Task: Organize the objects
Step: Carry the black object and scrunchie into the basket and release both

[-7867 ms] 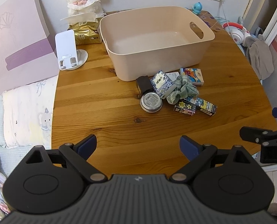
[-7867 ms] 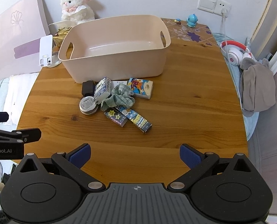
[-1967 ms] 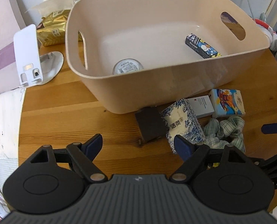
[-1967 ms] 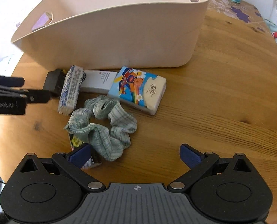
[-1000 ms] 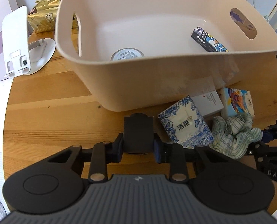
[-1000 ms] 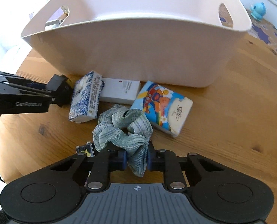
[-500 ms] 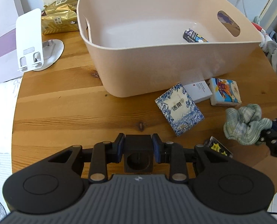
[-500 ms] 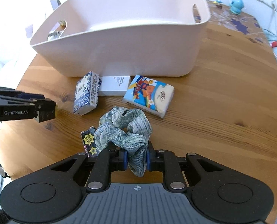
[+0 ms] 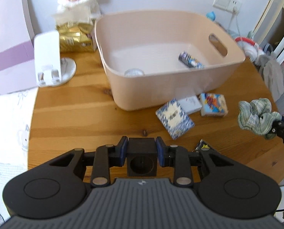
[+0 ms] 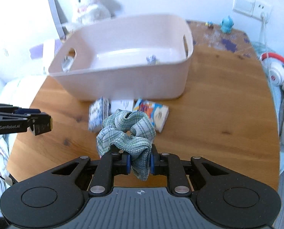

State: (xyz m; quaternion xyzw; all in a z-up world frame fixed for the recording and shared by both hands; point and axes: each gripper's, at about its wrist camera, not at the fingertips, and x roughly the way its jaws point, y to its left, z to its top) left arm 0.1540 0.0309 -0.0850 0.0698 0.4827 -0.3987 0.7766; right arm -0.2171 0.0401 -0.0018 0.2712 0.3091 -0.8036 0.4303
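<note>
We've got both tools loaded and held above the counter (image 9: pixel 69 114). Left tool (image 9: pixel 141 149) is clenched on a small black cube (image 9: pixel 141 155) w/ a round hole in the face toward the camera; blue pads press its two sides. Right tool (image 10: pixel 139 162) is clamped on a green plaid scrunchie (image 10: pixel 125 131), fabric bunched btwn the pads, most of the loop sticking out ahead of them.

The beige bin (image 9: pixel 180 93) sits toward the back of the counter, handle cutouts at both ends. Inside: a round tin (image 9: pixel 134 72) near the front wall and a small printed box (image 9: pixel 190 62) toward the right end.

On the counter just in front of the bin, 3 items in a row: blue-white patterned pack (image 9: pixel 174 118), plain white box (image 9: pixel 190 103) touching the bin wall, cartoon-print pack (image 9: pixel 214 105). A dark star-print box (image 9: pixel 204 147) peeks out beside the left tool's right finger, mostly hidden.

Left of the bin: white phone stand (image 9: pixel 50 64), gold packet (image 9: pixel 75 38), plush lamb (image 9: pixel 77 0) at the wall. Red-white headphones (image 10: pixel 275 70) lie off the right edge.
</note>
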